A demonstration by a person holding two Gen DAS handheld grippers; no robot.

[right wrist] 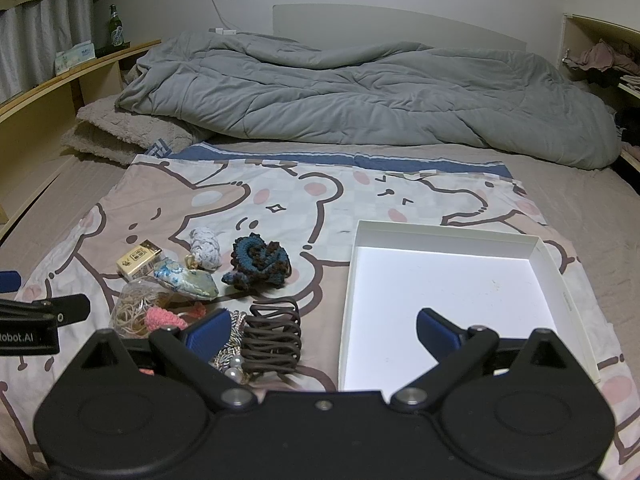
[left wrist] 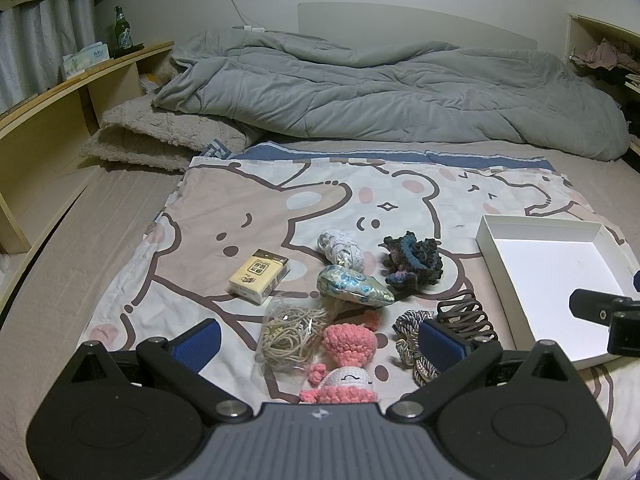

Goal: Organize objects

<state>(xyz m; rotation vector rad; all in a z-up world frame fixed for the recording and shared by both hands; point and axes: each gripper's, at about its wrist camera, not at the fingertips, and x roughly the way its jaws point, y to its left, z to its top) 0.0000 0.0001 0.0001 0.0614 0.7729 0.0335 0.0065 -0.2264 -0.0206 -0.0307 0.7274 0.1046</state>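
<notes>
Smooth matt white tray (right wrist: 558, 276), pink crocheted yarn doll (left wrist: 348, 364), printed cloth sheet (right wrist: 400, 200).

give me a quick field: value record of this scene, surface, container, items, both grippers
surface: cartoon bear sheet on a bed
container: white tray, nothing visible inside, right of the pile
items: yellow box, bagged cord, pink crochet doll, floral pouch, dark crochet piece, white crochet piece, brown spiral clip, silver braided cord
left gripper: open, above the pile, holding nothing
right gripper: open, over the tray's near left edge, holding nothing
</notes>
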